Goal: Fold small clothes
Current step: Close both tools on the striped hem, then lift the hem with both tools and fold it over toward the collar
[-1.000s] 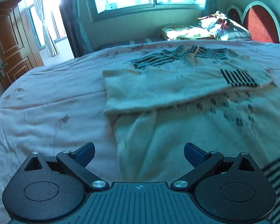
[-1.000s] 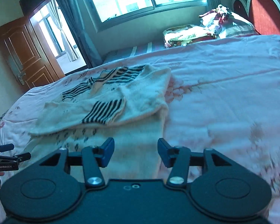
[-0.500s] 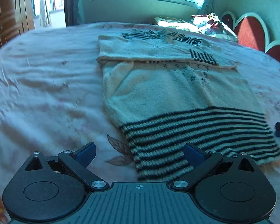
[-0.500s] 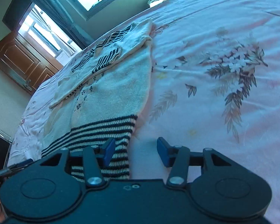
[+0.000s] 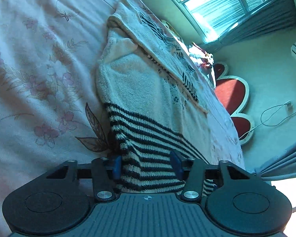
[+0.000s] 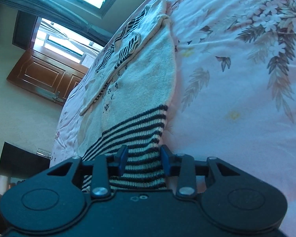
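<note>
On the bed [image 5: 29,63], a cream sweater [image 5: 140,86] lies flat, sleeves folded across its chest, striped hem [image 6: 140,130] nearest the cameras. Left hand-held gripper [image 5: 147,165] and right hand-held gripper [image 6: 144,162] each straddle one hem corner, jaws closing with knit between them but not visibly pinched. Gripping both corners would let the hem lift evenly, probably for folding toward the collar.

A home bedroom. A bed [image 6: 246,98] under a pink floral sheet fills both views, with a red padded headboard [image 5: 229,93] at its end. Curtains [image 5: 266,19] hang by a bright window [image 5: 213,2], and a wooden door [image 6: 43,75] stands open.
</note>
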The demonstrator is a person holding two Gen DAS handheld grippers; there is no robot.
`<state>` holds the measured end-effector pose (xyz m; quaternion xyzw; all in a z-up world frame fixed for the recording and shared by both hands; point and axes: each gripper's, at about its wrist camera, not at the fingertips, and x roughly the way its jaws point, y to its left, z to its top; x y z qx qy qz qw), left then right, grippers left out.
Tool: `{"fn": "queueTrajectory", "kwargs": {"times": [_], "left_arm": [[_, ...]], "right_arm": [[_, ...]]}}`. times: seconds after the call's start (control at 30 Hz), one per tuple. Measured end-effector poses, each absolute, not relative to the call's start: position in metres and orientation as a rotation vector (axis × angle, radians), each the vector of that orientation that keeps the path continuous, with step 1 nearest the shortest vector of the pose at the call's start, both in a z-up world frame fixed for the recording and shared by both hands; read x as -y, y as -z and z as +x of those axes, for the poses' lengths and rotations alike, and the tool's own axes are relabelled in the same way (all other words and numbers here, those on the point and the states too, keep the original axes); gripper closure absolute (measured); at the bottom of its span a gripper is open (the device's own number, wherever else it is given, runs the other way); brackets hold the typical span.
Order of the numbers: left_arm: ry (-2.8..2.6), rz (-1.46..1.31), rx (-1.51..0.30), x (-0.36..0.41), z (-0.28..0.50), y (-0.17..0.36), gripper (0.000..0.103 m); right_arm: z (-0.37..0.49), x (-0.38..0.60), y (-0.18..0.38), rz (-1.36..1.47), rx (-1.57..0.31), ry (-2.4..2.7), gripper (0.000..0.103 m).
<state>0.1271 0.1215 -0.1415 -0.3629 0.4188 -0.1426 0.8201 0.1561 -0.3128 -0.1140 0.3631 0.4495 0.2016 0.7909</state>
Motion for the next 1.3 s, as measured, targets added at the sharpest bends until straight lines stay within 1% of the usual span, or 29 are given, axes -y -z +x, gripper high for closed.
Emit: {"fn": "queueTrajectory", "kwargs": {"times": [0.03, 0.07, 0.13, 0.17, 0.2, 0.23, 0.37, 0.43, 0.5, 0.57, 0.73, 0.87, 1.0, 1.13, 1.3], "left_arm": [[0.305, -0.760, -0.899, -0.120, 0.129, 0.142, 0.071], [0.306, -0.738, -0.912, -0.118, 0.130, 0.142, 0.074], [0.308, -0.668, -0.932, -0.114, 0.132, 0.137, 0.088], [0.310, -0.638, -0.943, -0.112, 0.133, 0.134, 0.093], [0.318, -0.617, -0.941, -0.111, 0.130, 0.131, 0.094], [0.320, -0.605, -0.921, -0.110, 0.126, 0.128, 0.095], [0.295, -0.641, -0.791, -0.139, 0.102, 0.108, 0.096], [0.279, -0.623, -0.800, -0.148, 0.100, 0.113, 0.096], [0.259, -0.636, -0.862, -0.152, 0.105, 0.130, 0.096], [0.259, -0.651, -0.855, -0.151, 0.104, 0.138, 0.096], [0.245, -0.696, -0.829, -0.153, 0.105, 0.136, 0.096], [0.266, -0.730, -0.755, -0.158, 0.115, 0.117, 0.096], [0.294, -0.730, -0.692, -0.164, 0.147, 0.088, 0.095], [0.307, -0.705, -0.668, -0.167, 0.199, 0.061, 0.095], [0.300, -0.690, -0.673, -0.169, 0.277, 0.043, 0.095]], "right_arm": [[0.158, 0.308, 0.113, 0.763, -0.983, -0.454, 0.078], [0.160, 0.302, 0.112, 0.735, -1.004, -0.474, 0.082], [0.159, 0.293, 0.110, 0.661, -1.018, -0.493, 0.083], [0.157, 0.292, 0.108, 0.658, -1.020, -0.501, 0.083], [0.154, 0.292, 0.106, 0.647, -1.009, -0.493, 0.090], [0.151, 0.293, 0.103, 0.634, -0.989, -0.478, 0.092], [0.133, 0.312, 0.081, 0.637, -0.881, -0.463, 0.093], [0.129, 0.322, 0.087, 0.634, -0.889, -0.438, 0.093], [0.134, 0.326, 0.110, 0.662, -0.961, -0.391, 0.093], [0.131, 0.328, 0.115, 0.699, -0.944, -0.386, 0.094], [0.125, 0.325, 0.102, 0.688, -0.877, -0.349, 0.093], [0.134, 0.325, 0.078, 0.680, -0.789, -0.345, 0.093], [0.163, 0.323, 0.053, 0.684, -0.724, -0.349, 0.093], [0.214, 0.322, 0.035, 0.717, -0.689, -0.347, 0.093], [0.296, 0.329, 0.035, 0.814, -0.693, -0.335, 0.093]]}}
